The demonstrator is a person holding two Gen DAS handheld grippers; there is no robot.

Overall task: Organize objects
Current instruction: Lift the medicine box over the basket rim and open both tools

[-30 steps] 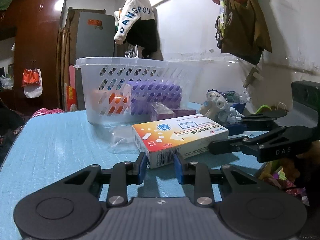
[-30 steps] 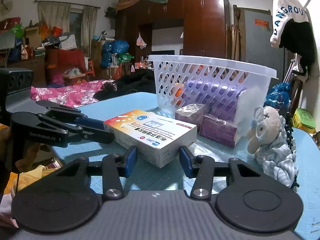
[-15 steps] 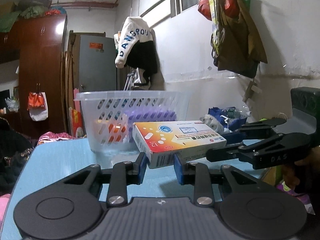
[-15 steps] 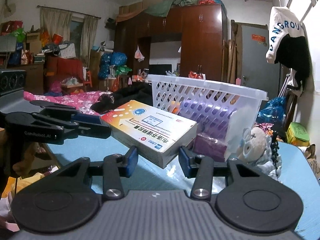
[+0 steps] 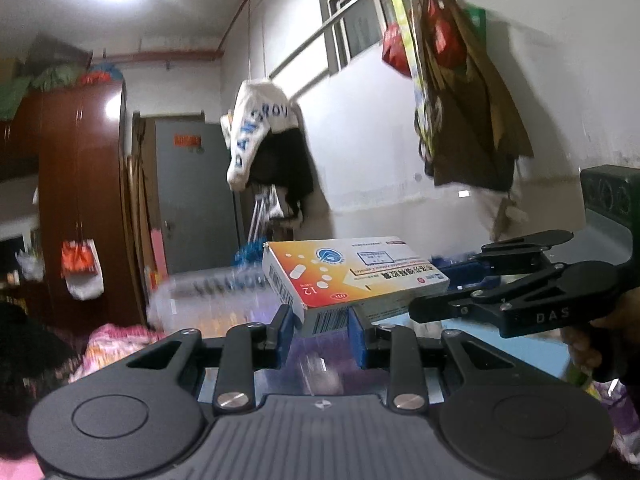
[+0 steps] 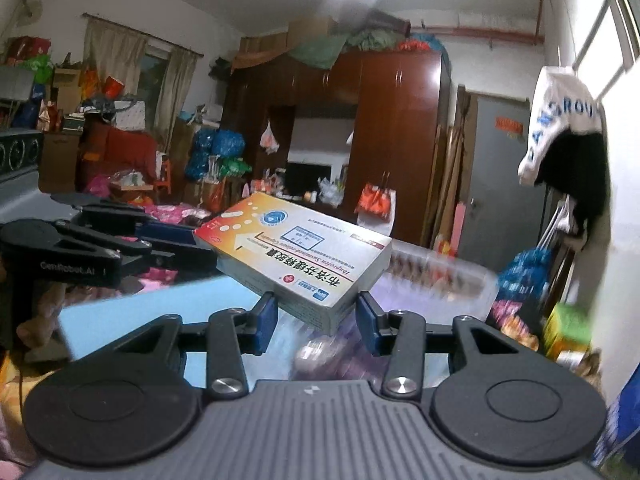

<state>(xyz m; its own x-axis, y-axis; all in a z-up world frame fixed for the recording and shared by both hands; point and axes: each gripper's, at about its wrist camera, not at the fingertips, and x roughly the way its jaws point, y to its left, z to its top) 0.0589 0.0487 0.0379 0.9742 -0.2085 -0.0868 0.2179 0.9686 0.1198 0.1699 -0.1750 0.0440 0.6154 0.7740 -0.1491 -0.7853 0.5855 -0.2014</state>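
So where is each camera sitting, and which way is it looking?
Left wrist view: sits on the left tongs, looking along them toward the white wall and hanging clothes; it shows its own tongs pinching the medicine box, with the right tongs reaching in from the right.
Right wrist view: sits on the right tongs, looking toward the brown wardrobe; the left tongs reach in from the left.
Both views share the box, the blurry white basket and both tongs.

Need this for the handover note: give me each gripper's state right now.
Left gripper: shut on one end of the medicine box.
Right gripper: shut on the box's other end.
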